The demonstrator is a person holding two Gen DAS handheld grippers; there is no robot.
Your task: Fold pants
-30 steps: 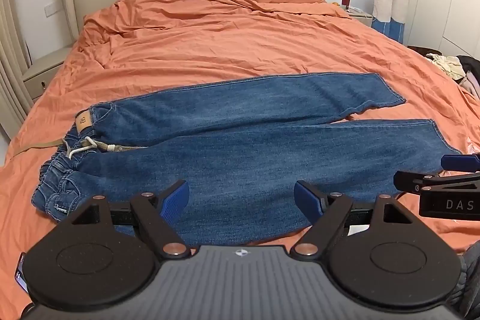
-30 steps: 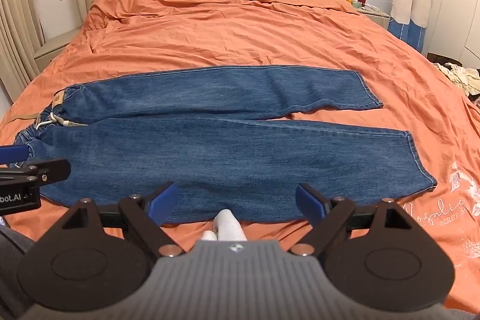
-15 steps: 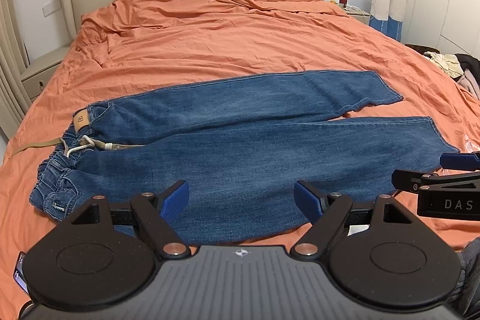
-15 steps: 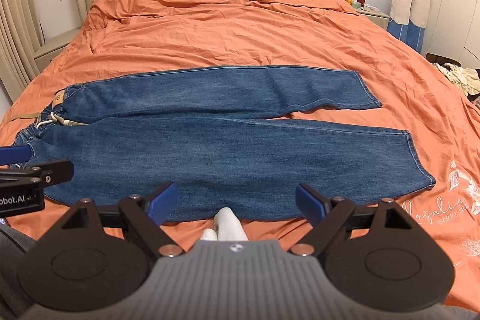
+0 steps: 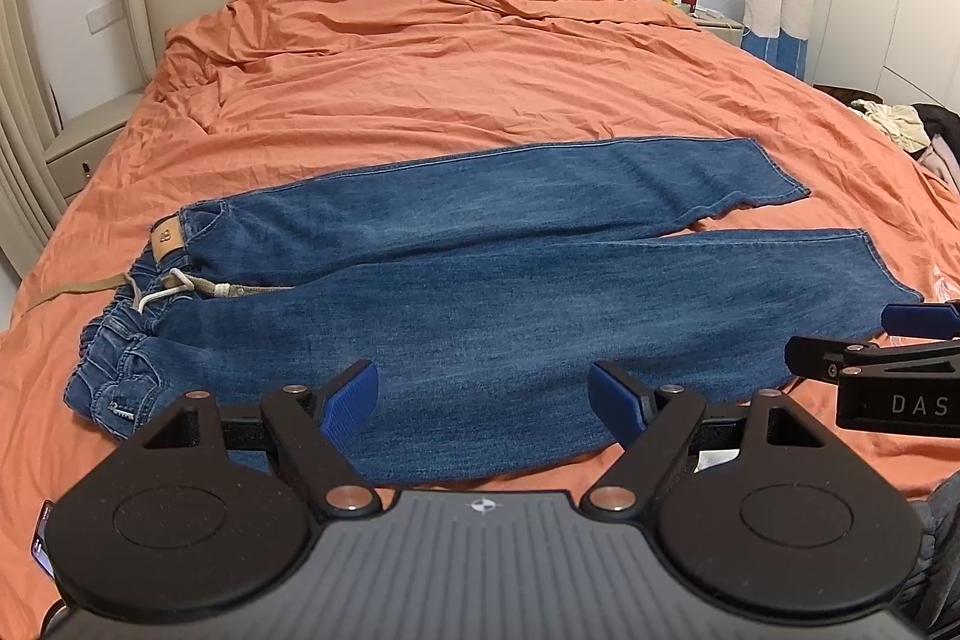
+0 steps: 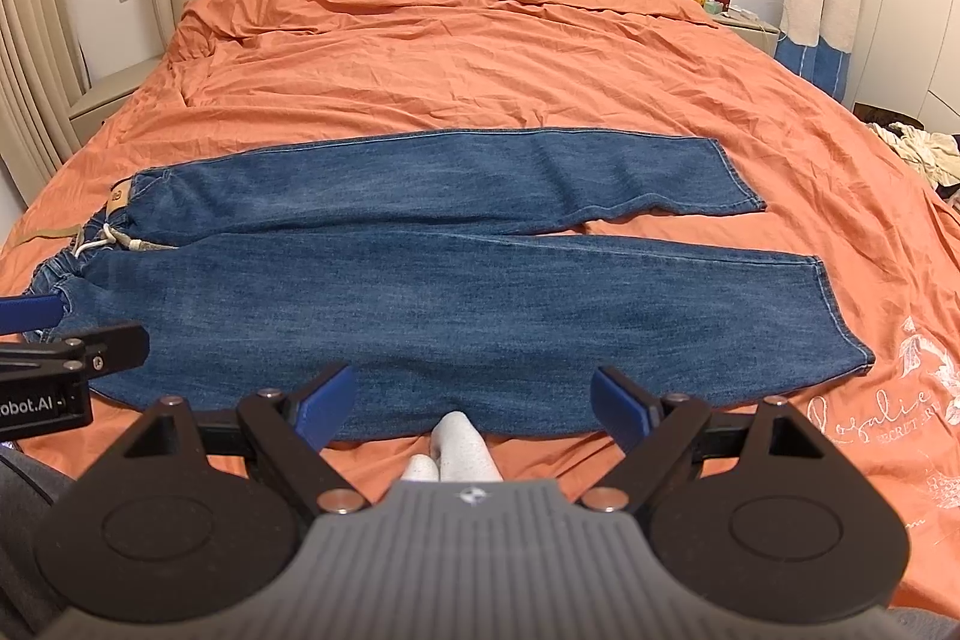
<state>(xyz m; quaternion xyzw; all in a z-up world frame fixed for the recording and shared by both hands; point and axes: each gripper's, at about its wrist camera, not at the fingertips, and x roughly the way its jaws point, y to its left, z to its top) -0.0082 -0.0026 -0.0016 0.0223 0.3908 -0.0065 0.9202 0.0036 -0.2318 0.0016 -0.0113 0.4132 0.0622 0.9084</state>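
Blue jeans flat across bed, waistband at left edge, legs toward right. Left gripper and right gripper fingers spread, above near edge, holding nothing.

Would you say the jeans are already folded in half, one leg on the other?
No, the jeans lie spread flat, both legs side by side.

Left gripper: jaws spread wide, blue pads well apart, nothing between them, held level and pointing forward. Right gripper: same, jaws wide apart and empty. The two sit side by side at similar height; each one's tip shows at the edge of the other's view. Feet in white socks below the right gripper, probably crossed; partly hidden.
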